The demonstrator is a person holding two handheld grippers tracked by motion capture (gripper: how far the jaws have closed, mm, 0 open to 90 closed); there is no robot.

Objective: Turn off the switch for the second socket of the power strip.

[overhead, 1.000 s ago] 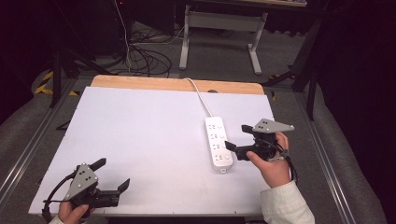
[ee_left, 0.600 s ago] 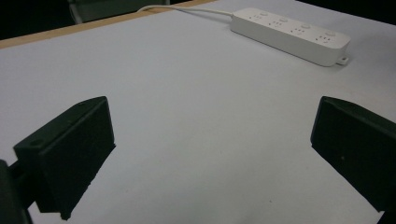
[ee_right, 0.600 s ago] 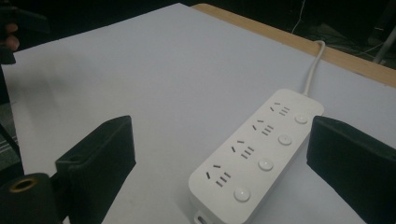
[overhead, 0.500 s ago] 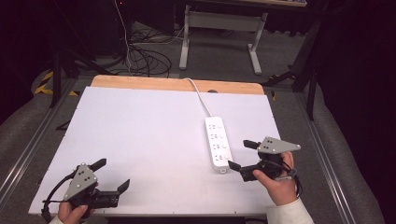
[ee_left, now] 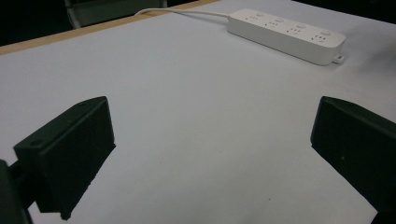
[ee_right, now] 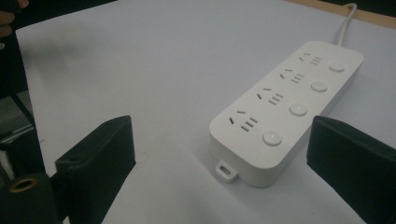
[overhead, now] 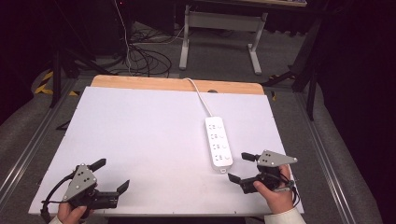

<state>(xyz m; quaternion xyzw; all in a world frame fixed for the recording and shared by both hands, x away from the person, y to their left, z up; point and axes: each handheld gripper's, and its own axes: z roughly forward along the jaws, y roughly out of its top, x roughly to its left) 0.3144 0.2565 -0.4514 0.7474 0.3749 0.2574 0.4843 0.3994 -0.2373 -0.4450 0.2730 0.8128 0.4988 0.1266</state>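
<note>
White power strip [overhead: 219,148], right claw [overhead: 241,167] beside

Dim workroom around a white tabletop [overhead: 140,140]

A wooden strip [overhead: 140,83] edges the tabletop's far side. Beyond it, grey carpet floor [overhead: 224,56] carries a tangle of black cables [overhead: 140,58] and a white desk frame [overhead: 219,21]. The dark surroundings hide what may be walls.

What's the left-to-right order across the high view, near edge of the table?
left gripper, jaws apart → bare stretch of white table → power strip → right gripper, jaws apart, just short of the strip's near end.
</note>
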